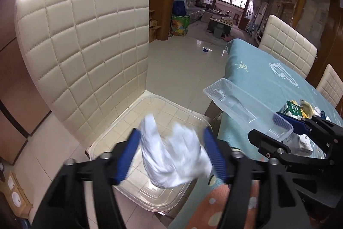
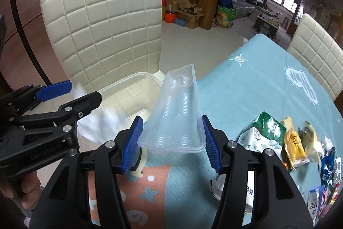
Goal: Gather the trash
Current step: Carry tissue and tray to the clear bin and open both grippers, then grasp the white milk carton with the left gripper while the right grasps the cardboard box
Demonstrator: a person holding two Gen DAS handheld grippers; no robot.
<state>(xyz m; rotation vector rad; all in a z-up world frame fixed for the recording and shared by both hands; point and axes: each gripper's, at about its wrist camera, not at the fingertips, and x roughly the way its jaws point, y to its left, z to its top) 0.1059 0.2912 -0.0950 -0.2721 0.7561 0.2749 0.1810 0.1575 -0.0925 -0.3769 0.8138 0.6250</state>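
Left gripper (image 1: 171, 156) released; tissue (image 1: 173, 156) loose between its jaws, bin (image 1: 150, 203) directly below. Right gripper (image 2: 171, 143) grasps tray (image 2: 178, 108), long axis pointing forward; bin lies to its left.

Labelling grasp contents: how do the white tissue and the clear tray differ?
The tissue is white, soft and crumpled; the tray is clear and rigid. The tissue looks blurred, loose between the left tool's open pads over the bin; the tray sits between the right tool's pads above the table.
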